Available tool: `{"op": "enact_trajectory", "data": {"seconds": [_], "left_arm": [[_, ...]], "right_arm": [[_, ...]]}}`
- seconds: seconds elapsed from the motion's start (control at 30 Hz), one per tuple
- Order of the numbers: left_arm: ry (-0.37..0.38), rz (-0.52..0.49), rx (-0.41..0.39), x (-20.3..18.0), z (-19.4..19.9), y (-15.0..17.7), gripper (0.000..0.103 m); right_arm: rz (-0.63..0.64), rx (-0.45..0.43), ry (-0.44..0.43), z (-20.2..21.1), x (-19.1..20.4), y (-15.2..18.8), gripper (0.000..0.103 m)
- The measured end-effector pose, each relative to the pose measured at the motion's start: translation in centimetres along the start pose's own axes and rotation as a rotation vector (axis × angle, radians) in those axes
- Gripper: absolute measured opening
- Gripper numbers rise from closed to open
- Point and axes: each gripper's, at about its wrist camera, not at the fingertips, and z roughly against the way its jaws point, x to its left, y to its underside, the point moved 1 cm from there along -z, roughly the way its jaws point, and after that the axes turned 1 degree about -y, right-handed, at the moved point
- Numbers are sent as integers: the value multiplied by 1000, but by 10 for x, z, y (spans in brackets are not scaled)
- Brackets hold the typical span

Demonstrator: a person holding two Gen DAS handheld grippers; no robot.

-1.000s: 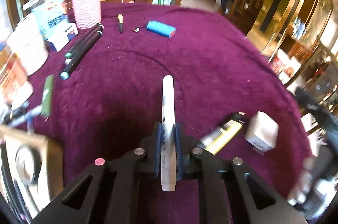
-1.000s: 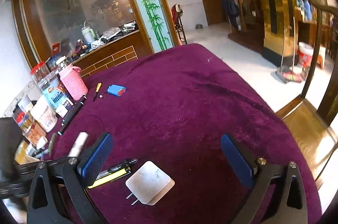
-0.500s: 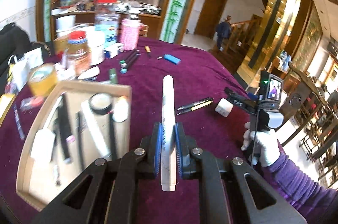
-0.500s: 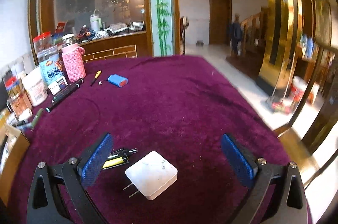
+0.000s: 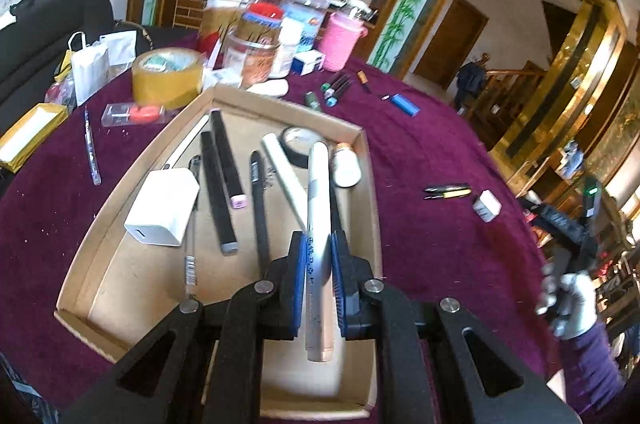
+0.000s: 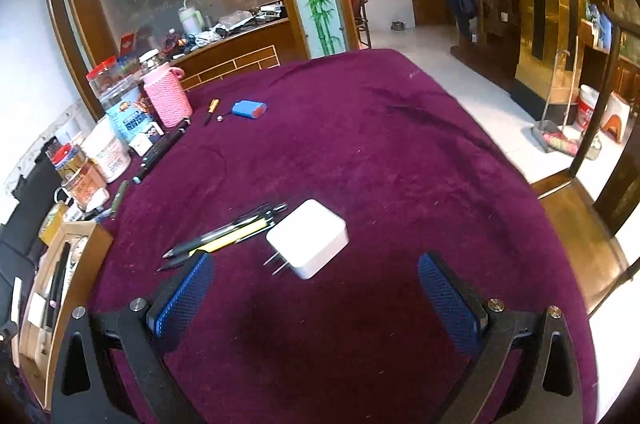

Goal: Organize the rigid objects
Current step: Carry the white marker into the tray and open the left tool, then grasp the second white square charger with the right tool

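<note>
beside the cardboard tray (image 5: 370, 180), tape roll (image 5: 167, 77) and jars (image 5: 256, 44).

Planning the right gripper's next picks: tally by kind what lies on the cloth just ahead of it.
White charger: 1
Pens: 2
Total: 3
</note>
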Motion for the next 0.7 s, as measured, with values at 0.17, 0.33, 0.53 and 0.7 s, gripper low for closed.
{"op": "enact_trajectory", "data": {"seconds": [0.17, 0.33, 0.53, 0.7], "left_arm": [[-40, 15, 80, 9, -35, -10, 12], [-131, 33, 147, 19, -70, -23, 12], [-101, 44, 116, 21, -51, -16, 52], [-52, 80, 48, 21, -13, -5, 56]], "right_arm": [[10, 38, -60, -1, 21, -8, 103], [-9, 94, -119, -19, 48, -4, 103], [58, 69, -5, -25, 45, -11, 103], [106, 152, 68, -47, 31, -17, 102]]}}
